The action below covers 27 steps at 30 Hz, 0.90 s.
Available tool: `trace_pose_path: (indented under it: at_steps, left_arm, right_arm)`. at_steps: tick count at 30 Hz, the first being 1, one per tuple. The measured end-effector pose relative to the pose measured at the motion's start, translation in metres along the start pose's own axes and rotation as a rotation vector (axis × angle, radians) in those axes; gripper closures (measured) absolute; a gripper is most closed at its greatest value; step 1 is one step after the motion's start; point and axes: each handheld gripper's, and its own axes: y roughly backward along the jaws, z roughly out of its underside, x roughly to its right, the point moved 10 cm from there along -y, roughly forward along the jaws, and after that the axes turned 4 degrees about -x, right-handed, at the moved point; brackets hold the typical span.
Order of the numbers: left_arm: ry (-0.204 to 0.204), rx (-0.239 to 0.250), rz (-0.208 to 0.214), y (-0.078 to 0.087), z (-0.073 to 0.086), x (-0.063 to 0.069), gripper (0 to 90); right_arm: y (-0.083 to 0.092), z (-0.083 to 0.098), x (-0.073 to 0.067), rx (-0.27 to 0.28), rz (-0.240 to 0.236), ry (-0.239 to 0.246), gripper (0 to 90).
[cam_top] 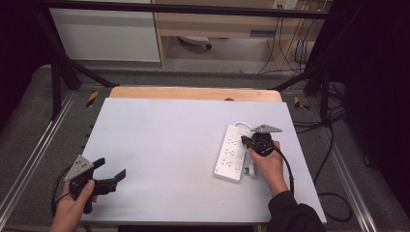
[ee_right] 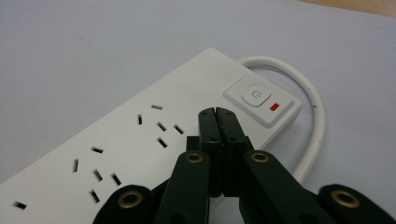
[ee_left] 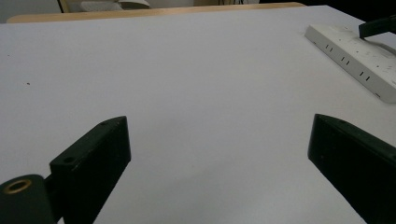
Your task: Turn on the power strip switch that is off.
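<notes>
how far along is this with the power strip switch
Done: the right hand-held gripper is shut, tips just short of the power button on the power strip. In hand: the approach. Left: the press itself, likely. The left hand-held gripper sits open, apart.

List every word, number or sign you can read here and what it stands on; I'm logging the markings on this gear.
No words, brand names or numbers can be read.
Power symbol (a circle with a stroke): on the white square push button at the end of the white plastic power strip.
Small red rectangle beside that button: a plain mark, no text.
Black and yellow hazard-striped tags on the frame: stripes alone.
</notes>
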Motion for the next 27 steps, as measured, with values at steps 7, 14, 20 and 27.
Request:
trace_pose_path:
  at_steps: [7, 14, 20, 27]
  left_arm:
    - [-0.003, -0.002, -0.002, -0.0003, 0.0003, -0.0001, 5.9]
    - [-0.001, -0.005, -0.001, -0.0005, 0.0009, 0.0003, 5.9]
    - [-0.002, -0.007, -0.001, -0.0006, 0.0011, 0.0003, 5.9]
    - [-0.004, -0.009, -0.001, -0.0007, 0.0015, 0.0, 5.9]
  right_arm:
    - [-0.0006, -0.0002, 0.001, 0.003, -0.003, -0.006, 90.0]
    - [-0.0006, 0.0002, 0.0012, 0.004, -0.002, -0.004, 90.0]
    - [-0.0009, 0.0003, 0.001, 0.005, -0.003, -0.009, 90.0]
    - [-0.0024, 0.002, 0.0023, 0.0, 0.002, -0.009, 90.0]
